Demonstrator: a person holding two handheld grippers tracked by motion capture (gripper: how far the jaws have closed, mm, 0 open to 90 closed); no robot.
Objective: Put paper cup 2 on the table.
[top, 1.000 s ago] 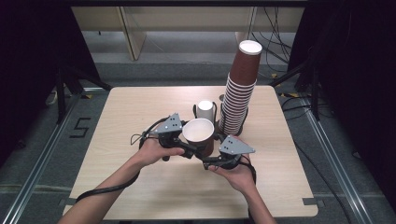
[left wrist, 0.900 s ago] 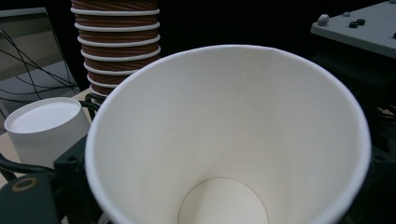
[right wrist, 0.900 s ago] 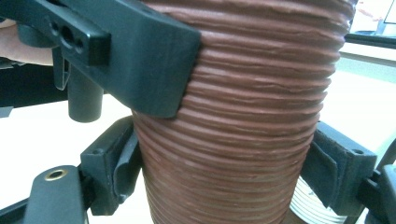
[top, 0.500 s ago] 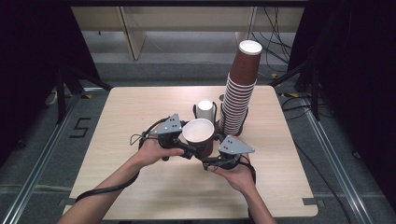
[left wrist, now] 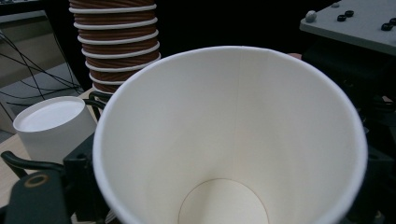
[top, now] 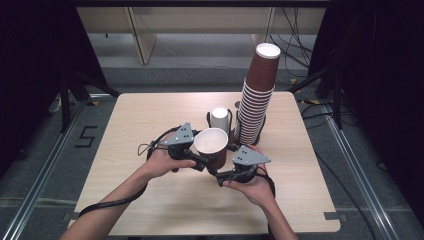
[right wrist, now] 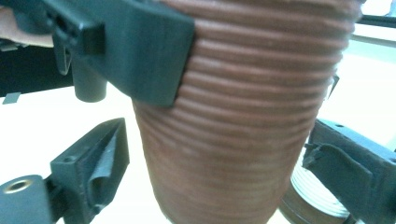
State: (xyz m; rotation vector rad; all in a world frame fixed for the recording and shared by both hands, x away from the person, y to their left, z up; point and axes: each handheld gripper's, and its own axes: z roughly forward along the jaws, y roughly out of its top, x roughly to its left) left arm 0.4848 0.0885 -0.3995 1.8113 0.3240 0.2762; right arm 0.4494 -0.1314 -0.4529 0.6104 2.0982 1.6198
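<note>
The cup (top: 211,145) stands mouth up between the two grippers, near the front middle of the bench (top: 125,130). The left gripper (top: 197,159) has it: in the right gripper view one of the left fingers (right wrist: 140,51) presses flat on the ribbed brown wall high up, close under the rim, so that hand can carry the cup's weight and keep it upright. Its jaws have just been closing a little on the cup.

The right gripper (top: 220,172) sits low on the other side. Its fingers (right wrist: 100,163) flank the cup's lower wall with a clear gap on each side, touching nothing; they have just been opening, with the cup between them but not pressed. That looks like a hand-over, or the lower hand letting go after steadying the base.

Beyond the fingers a white cup (top: 220,119) stands in a black holder, and just beside it the tall stack (top: 255,100) of nested brown cups rises, probably the source of the single cup. Holding it high leaves the base free to seat somewhere.
</note>
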